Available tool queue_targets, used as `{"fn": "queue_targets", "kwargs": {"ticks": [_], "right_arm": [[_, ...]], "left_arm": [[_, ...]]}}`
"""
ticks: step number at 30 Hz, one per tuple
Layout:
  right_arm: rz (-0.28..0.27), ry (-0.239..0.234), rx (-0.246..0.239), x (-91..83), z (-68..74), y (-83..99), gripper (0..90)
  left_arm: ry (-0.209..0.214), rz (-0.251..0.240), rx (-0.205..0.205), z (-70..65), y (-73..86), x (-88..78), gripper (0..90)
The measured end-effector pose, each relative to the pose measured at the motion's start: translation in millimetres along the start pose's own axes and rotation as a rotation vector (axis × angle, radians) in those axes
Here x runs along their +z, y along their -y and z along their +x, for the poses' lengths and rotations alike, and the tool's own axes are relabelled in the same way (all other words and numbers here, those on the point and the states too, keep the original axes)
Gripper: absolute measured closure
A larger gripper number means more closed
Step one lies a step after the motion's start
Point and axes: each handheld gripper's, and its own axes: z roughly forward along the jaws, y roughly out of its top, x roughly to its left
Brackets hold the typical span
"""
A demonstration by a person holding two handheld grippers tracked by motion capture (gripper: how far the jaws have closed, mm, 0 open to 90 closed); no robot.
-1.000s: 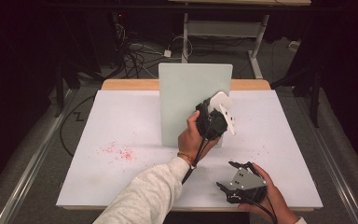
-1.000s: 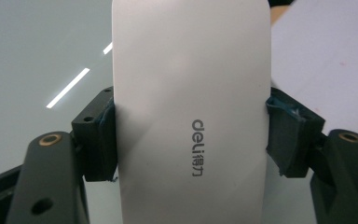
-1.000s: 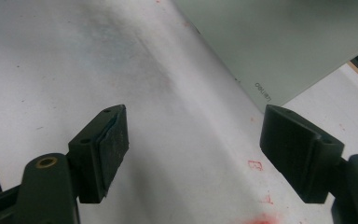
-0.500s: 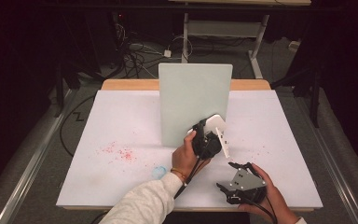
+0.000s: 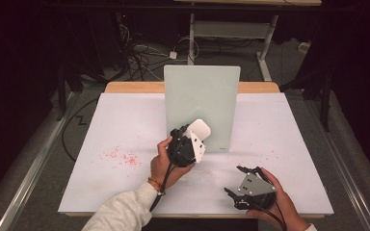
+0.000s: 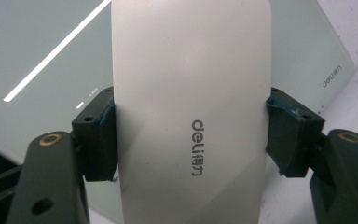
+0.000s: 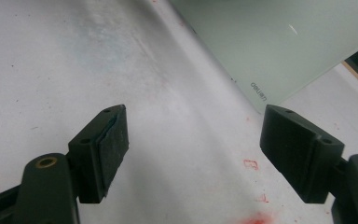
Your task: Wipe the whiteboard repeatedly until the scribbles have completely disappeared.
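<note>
Left gripper view shows the white rounded plastic eraser (image 6: pixel 191 112) clamped between the left tool's (image 5: pixel 189 144) jaws, held at the upright pale-green glass board (image 5: pixel 202 101) for wiping, while the right tool (image 5: pixel 247 188) rests open on the white bench (image 5: pixel 125 120).

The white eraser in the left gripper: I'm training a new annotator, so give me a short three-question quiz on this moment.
1. True or false: the left gripper is shut on the white eraser.
2. The right gripper is: A) shut on a pen, B) open over the white table with nothing between its jaws, C) clamped on the glass board.
3. Fill in: in the high view, the glass board stands ____ on the table, behind the eraser.

Key: 1 true, one jaw presses each long edge of the eraser. 2 B. 3 upright.
</note>
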Motion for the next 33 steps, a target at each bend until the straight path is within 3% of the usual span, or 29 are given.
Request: {"fn": "queue_targets", "kwargs": {"ticks": [2,5,12,33], "right_arm": [[-0.005,0.007,0.002,-0.9,-0.3,-0.2,24.0],[-0.011,0.011,-0.001,-1.6,-1.8,0.0,24.1],[-0.012,0.024,0.008,-2.9,-2.0,-0.2,24.0],[-0.016,0.039,0.016,-3.8,-7.1,2.6,24.0]], "left_arm": [[0.019,-0.003,-0.015,3.8,2.3,-2.8,29.1],[0.088,-0.015,-0.067,15.6,9.4,-10.7,29.1],[0.103,-0.007,-0.093,31.8,20.4,-17.6,29.1],[0.138,0.007,-0.099,52.7,45.2,-36.5,29.1]]}}
